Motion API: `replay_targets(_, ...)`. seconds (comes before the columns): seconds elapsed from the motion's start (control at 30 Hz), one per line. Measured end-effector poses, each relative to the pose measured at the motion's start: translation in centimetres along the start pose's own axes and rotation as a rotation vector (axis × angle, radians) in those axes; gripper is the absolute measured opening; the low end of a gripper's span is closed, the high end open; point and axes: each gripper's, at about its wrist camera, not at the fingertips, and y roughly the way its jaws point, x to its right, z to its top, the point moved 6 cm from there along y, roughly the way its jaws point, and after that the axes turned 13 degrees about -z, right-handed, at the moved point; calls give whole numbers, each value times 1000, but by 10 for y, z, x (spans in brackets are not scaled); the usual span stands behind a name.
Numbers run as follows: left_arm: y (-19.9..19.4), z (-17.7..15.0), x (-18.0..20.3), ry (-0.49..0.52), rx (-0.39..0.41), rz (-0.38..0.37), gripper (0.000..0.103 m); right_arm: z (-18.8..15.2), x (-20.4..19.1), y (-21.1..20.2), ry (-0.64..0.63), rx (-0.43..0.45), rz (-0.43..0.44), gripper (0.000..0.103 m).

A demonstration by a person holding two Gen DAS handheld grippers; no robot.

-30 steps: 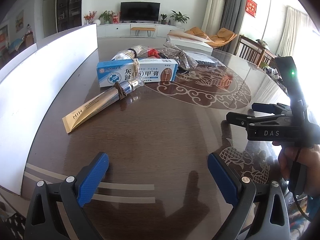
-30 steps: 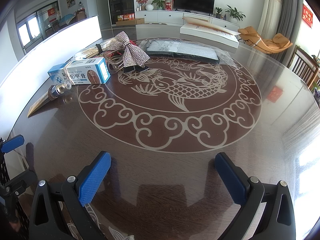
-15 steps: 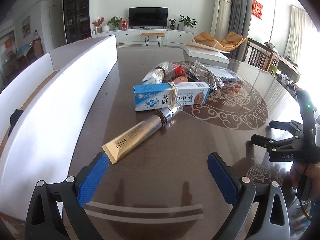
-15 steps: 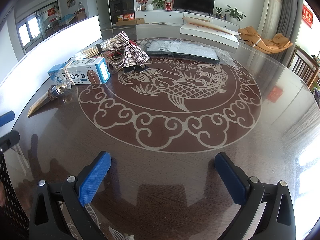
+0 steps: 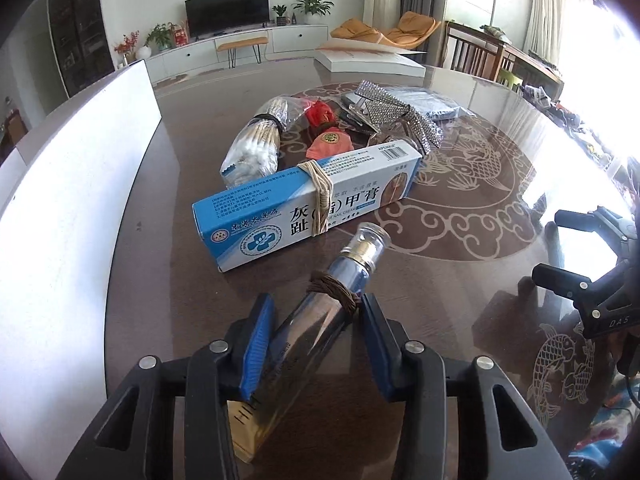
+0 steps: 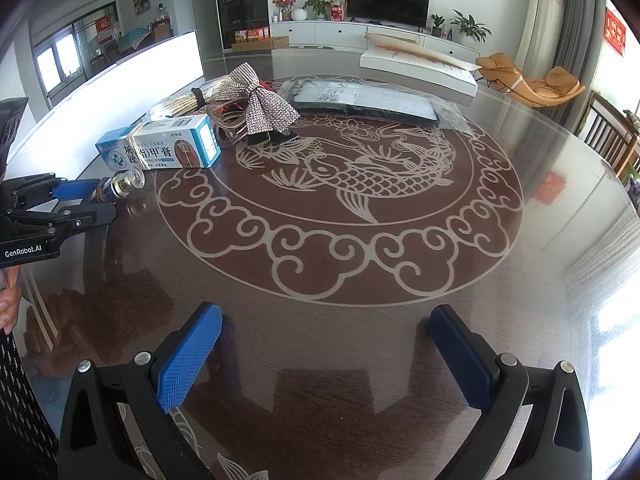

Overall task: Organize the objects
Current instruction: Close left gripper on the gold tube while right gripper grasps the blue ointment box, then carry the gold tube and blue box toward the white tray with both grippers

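Observation:
A silver and gold cream tube (image 5: 320, 312) with a clear cap and a brown cord around its neck lies on the dark table. My left gripper (image 5: 316, 312) has its blue pads on both sides of the tube, closed on it; it also shows in the right wrist view (image 6: 76, 200). Just beyond lies a blue and white ointment box (image 5: 308, 208) bound with a rubber band, also in the right wrist view (image 6: 160, 148). My right gripper (image 6: 324, 340) is open and empty over bare table near the front edge; it shows at the right of the left wrist view (image 5: 580, 276).
Behind the box lie a bag of cotton swabs (image 5: 256, 144), red and orange packets (image 5: 328, 140), a rhinestone bow (image 6: 260, 100) and a flat black package in plastic (image 6: 360, 100). A white board (image 5: 60, 220) stands along the table's left side. A white box (image 6: 420, 64) sits at the far edge.
My left gripper has moved forward to the tube and closed its jaws around it. The right gripper has stayed still.

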Motion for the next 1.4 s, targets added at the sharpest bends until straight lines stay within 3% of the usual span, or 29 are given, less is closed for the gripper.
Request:
replay_targets(0.07, -7, -12, 4, -22, 21, 48, 25, 0, 0, 0, 0, 0, 0, 103)
replay_targets(0.23, -31, -49, 14, -159, 85, 130, 25, 0, -2, -4, -8, 18, -4, 103)
replay_targets(0.33, -43, -65, 15, -199, 103, 150, 25, 11, -19, -23, -24, 100, 168, 103)
replay_targets(0.5, -50, -73, 8, -219, 133, 136, 25, 84, -86, -40, -257, 199, 248, 103)
replay_targets(0.6, -52, -74, 7, -211, 140, 146, 25, 120, -139, -29, -468, 156, 292, 103)
replay_targets(0.67, -51, -73, 8, -206, 143, 148, 25, 126, -170, -17, -610, 98, 310, 98)
replay_targets(0.73, -50, -73, 9, -199, 144, 150, 25, 124, -191, -5, -733, 56, 279, 76)
replay_targets(0.8, -50, -73, 9, -194, 144, 151, 25, 121, -199, 3, -779, 19, 258, 63)
replay_targets(0.9, -51, -74, 8, -199, 146, 146, 25, 116, -193, 9, -721, -39, 267, 40)
replay_targets(0.93, -50, -73, 7, -202, 147, 143, 25, 113, -189, 7, -687, -42, 273, 37)
replay_targets(1.07, -50, -71, 7, -206, 146, 145, 25, 88, -169, -9, -544, -71, 314, 33)
replay_targets(1.4, -47, -70, 7, -205, 146, 149, 25, 15, -72, -33, 32, -206, 549, 30)
